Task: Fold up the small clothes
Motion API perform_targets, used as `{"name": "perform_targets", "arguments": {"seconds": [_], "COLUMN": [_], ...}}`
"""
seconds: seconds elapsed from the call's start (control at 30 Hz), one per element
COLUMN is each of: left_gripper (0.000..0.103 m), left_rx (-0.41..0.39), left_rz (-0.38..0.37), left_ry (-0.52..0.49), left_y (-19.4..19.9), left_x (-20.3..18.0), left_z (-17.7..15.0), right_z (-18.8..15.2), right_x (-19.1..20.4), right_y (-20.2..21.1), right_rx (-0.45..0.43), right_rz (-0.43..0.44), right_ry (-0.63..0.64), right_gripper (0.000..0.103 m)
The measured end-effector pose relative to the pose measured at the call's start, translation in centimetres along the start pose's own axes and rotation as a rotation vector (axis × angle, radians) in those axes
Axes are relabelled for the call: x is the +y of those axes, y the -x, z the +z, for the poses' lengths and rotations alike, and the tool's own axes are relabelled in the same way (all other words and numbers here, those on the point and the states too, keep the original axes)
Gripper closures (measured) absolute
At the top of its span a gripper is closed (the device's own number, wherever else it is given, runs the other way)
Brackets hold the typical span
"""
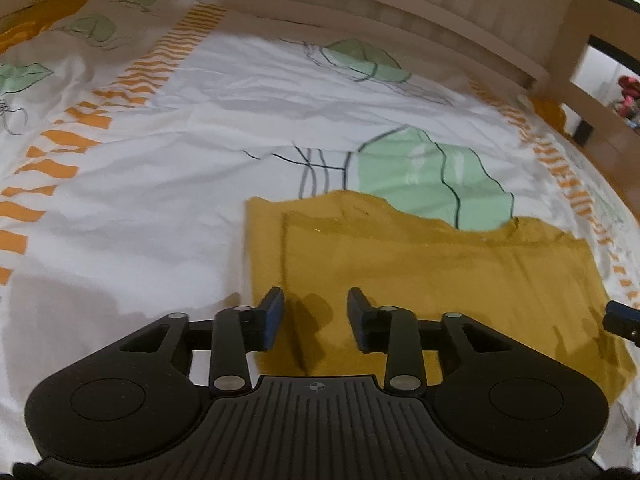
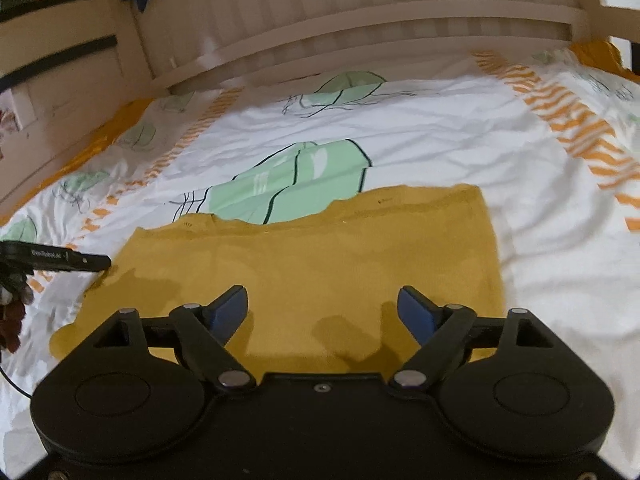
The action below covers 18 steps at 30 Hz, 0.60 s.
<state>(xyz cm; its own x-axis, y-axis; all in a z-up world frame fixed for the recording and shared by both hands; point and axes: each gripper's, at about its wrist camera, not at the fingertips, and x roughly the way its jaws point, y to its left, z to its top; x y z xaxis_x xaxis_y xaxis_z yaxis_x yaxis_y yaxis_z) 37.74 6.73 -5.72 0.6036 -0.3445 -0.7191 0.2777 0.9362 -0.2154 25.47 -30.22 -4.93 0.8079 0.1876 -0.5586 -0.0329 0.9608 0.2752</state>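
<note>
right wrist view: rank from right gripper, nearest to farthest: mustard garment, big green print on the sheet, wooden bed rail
1. mustard garment: directly under and ahead of the open right gripper.
2. big green print: on the sheet just past the garment's far edge, slightly left.
3. wooden bed rail: across the far end.

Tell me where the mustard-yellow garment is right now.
The mustard-yellow garment lies flat on the patterned bedsheet, just ahead of both open grippers, its far edge overlapping a green print.

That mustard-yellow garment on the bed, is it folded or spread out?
Partly folded: the mustard-yellow garment shows a doubled layer along its left edge, lying flat.
</note>
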Motion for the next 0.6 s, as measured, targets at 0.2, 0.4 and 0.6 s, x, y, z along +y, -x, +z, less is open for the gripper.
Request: {"name": "perform_targets", "arguments": {"seconds": [0.2,0.4,0.6], "left_gripper": [0.066,0.065,0.066], "left_rx": [0.011,0.038,0.045], "left_rz": [0.030,0.049,0.009], "left_ry": [0.017,0.070,0.133], "left_y": [-1.7,-3.5,-4.7], "left_x": [-0.4,0.0,0.4], "left_z": [0.5,1.2,1.8], "right_z": [-0.8,-1.3,-1.4], "right_x": [-0.7,-1.4,-2.2], "right_y": [0.3,0.7,1.0], "right_rx": [-0.037,-0.065,-0.071], "right_rz": [0.031,0.054,0.045], "right_ry": [-0.014,-0.013,-0.042], "right_gripper": [0.008,0.004,0.003]}}
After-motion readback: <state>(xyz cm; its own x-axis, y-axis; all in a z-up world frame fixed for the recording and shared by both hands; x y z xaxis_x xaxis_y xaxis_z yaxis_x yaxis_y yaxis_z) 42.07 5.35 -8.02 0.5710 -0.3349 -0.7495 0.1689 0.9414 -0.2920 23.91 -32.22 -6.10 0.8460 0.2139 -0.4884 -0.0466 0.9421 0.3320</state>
